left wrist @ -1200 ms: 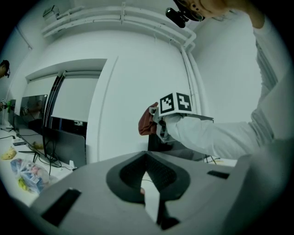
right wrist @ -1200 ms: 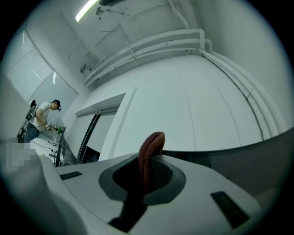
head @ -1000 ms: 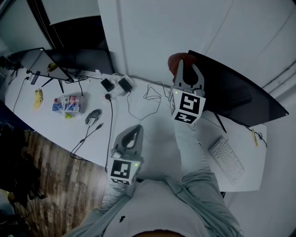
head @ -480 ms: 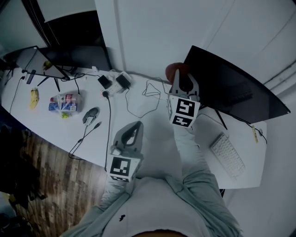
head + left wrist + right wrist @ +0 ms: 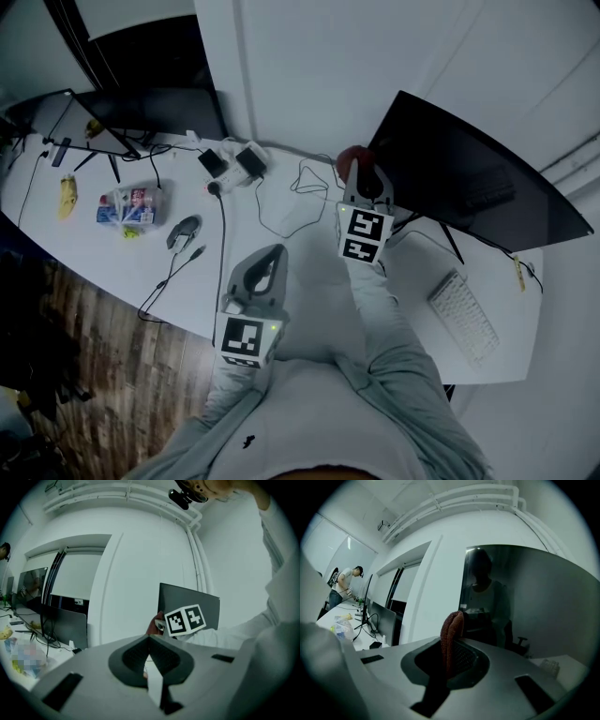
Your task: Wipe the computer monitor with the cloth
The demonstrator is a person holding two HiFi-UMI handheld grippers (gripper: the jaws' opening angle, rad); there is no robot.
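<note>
On the white desk (image 5: 317, 255): monitor (image 5: 469, 178), keyboard (image 5: 464, 316), cables (image 5: 277, 223).

Reddish-brown cloth (image 5: 451, 637), folded, upright, clamped in right tongs (image 5: 453, 656), just beside left edge of dark, unlit monitor (image 5: 469, 178)

Tally on the counter (image 5: 309, 246): threes, twos and singles.

Three monitors in shot: the big monitor (image 5: 469, 178) at the right, a tilted monitor (image 5: 80, 117) far left, and a dark monitor (image 5: 164, 112) just behind that one. Two grippers, the left gripper (image 5: 272, 258) and the right gripper (image 5: 366, 178), with one marker cube each, so two cubes. Two power adapters (image 5: 248, 162) side by side. Now the singles: one cloth (image 5: 348, 157), one keyboard (image 5: 464, 319), one mouse (image 5: 187, 231), one banana (image 5: 67, 197), one clear packet (image 5: 127, 208). And one person (image 5: 343, 585) stands far off in the right gripper view.
</note>
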